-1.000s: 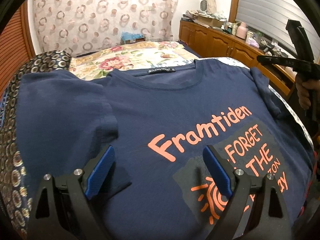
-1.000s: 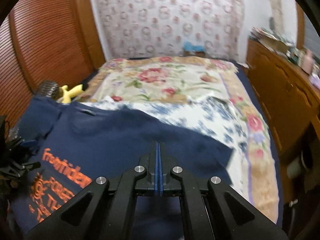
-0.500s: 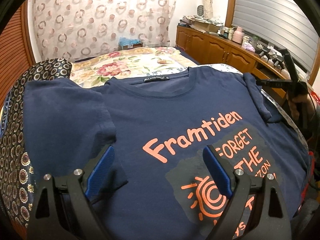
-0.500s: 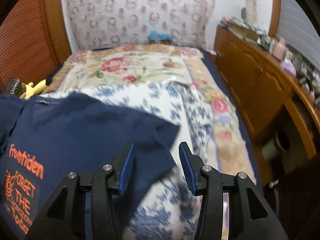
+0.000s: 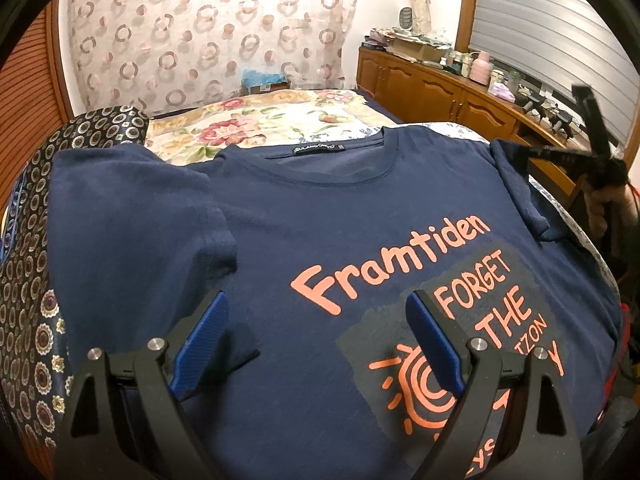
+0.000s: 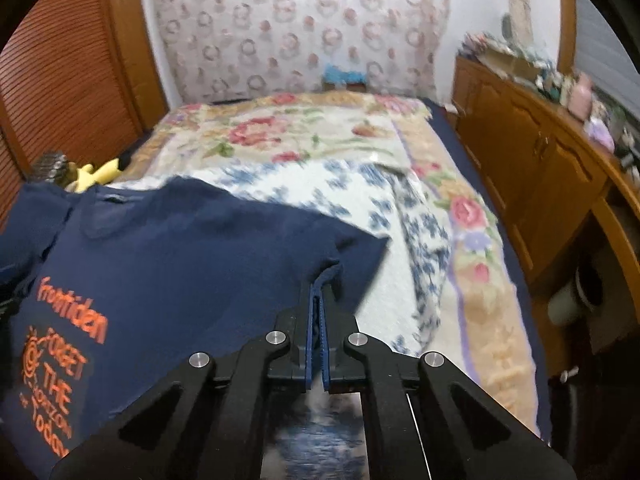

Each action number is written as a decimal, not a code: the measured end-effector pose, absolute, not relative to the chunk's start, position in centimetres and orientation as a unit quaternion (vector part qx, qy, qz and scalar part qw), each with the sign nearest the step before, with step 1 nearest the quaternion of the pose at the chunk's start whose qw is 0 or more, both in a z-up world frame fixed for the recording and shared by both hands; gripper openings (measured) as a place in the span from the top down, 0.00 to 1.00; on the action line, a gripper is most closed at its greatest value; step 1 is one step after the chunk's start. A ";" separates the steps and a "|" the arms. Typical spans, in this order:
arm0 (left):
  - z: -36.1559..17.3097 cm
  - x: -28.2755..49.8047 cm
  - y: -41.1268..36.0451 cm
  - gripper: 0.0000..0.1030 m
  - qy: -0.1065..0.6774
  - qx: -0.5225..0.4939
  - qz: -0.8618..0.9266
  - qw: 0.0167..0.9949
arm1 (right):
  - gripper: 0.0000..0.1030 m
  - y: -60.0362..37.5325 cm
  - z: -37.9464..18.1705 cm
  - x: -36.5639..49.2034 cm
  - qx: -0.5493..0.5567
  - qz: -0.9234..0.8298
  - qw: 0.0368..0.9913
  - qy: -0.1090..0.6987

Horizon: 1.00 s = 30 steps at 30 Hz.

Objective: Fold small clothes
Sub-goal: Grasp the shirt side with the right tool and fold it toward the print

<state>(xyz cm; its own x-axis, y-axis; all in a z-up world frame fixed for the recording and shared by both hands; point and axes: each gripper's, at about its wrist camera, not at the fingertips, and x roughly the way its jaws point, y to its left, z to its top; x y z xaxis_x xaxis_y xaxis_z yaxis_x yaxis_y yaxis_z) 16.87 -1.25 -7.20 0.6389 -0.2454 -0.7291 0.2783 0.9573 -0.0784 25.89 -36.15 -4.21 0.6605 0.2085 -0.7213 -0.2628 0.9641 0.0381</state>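
Note:
A navy T-shirt (image 5: pixel 320 248) with orange "Framtiden" print lies front-up on the bed; it also shows in the right wrist view (image 6: pixel 172 256). Its left sleeve (image 5: pixel 132 220) is spread out flat. My left gripper (image 5: pixel 316 344) is open and empty, hovering over the shirt's lower chest. My right gripper (image 6: pixel 318 300) is shut on the edge of the right sleeve (image 6: pixel 340 256). From the left wrist view the right gripper (image 5: pixel 520 156) shows at the far right by the folded-in right sleeve (image 5: pixel 520 188).
The bed carries a floral quilt (image 6: pixel 312 132) and a blue-flowered sheet (image 6: pixel 404 236). A patterned dark cloth (image 5: pixel 28 280) lies at the left. A wooden cabinet (image 6: pixel 532 160) with clutter runs along the right. A yellow soft toy (image 6: pixel 96 174) lies at the far left.
My right gripper was shut, opened half a second ago, and has now shut on the right sleeve's edge. The left gripper stays open and has drawn back slightly over the shirt.

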 end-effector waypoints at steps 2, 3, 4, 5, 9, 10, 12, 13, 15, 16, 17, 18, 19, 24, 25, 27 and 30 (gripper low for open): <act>-7.2 16.8 -1.1 0.12 0.400 0.019 -0.143 0.905 | 1.00 -34.6 -3.0 25.5 -0.044 0.146 0.913 0.377; -7.2 16.7 -1.1 0.12 0.400 0.019 -0.143 0.905 | 1.00 -33.8 -2.4 25.5 -0.046 0.156 0.914 0.372; -7.2 16.7 -1.0 0.12 0.399 0.019 -0.142 0.905 | 1.00 -33.0 -1.9 25.6 -0.048 0.168 0.913 0.368; -7.2 16.6 -1.0 0.12 0.399 0.019 -0.142 0.906 | 1.00 -31.8 -1.3 25.7 -0.051 0.181 0.912 0.363; -7.1 16.4 -0.6 0.12 0.398 0.016 -0.140 0.907 | 1.00 -27.4 0.2 26.9 -0.045 0.237 0.900 0.362; -7.1 16.3 -0.5 0.12 0.398 0.015 -0.139 0.907 | 1.00 -26.4 0.4 27.2 -0.043 0.247 0.896 0.365; -7.0 16.2 -0.4 0.12 0.398 0.012 -0.139 0.907 | 0.97 -24.4 0.6 27.7 -0.038 0.268 0.889 0.369; -7.0 16.3 -0.4 0.12 0.398 0.012 -0.140 0.907 | 0.82 -23.8 0.6 27.9 -0.038 0.275 0.886 0.371; -6.9 16.2 -0.4 0.12 0.396 0.013 -0.139 0.907 | 0.55 -23.0 0.6 28.1 -0.053 0.265 0.888 0.372; -6.9 16.0 -0.3 0.12 0.395 0.013 -0.140 0.908 | 0.53 -23.0 0.7 27.7 -0.059 0.249 0.894 0.367; -6.8 16.0 -0.4 0.12 0.394 0.013 -0.141 0.908 | 0.53 -23.3 0.6 27.5 -0.061 0.244 0.897 0.365; -6.6 16.0 -0.5 0.12 0.393 0.012 -0.141 0.909 | 0.53 -23.5 0.6 27.2 -0.062 0.241 0.897 0.364; -6.4 16.0 -0.5 0.12 0.392 0.012 -0.141 0.909 | 0.53 -23.9 0.5 26.7 -0.064 0.238 0.898 0.364; -5.7 15.9 0.0 0.12 0.381 0.004 -0.136 0.914 | 0.53 -26.1 -1.4 23.5 -0.087 0.214 0.896 0.380; -5.5 15.8 0.1 0.12 0.379 0.002 -0.135 0.915 | 0.53 -26.2 -2.0 22.9 -0.088 0.213 0.893 0.386; -5.4 15.8 0.1 0.12 0.378 0.003 -0.135 0.916 | 0.53 -26.4 -3.5 21.5 -0.091 0.212 0.886 0.403; -5.5 15.7 0.1 0.12 0.378 0.005 -0.136 0.916 | 0.54 -26.0 -5.4 19.2 -0.097 0.220 0.876 0.417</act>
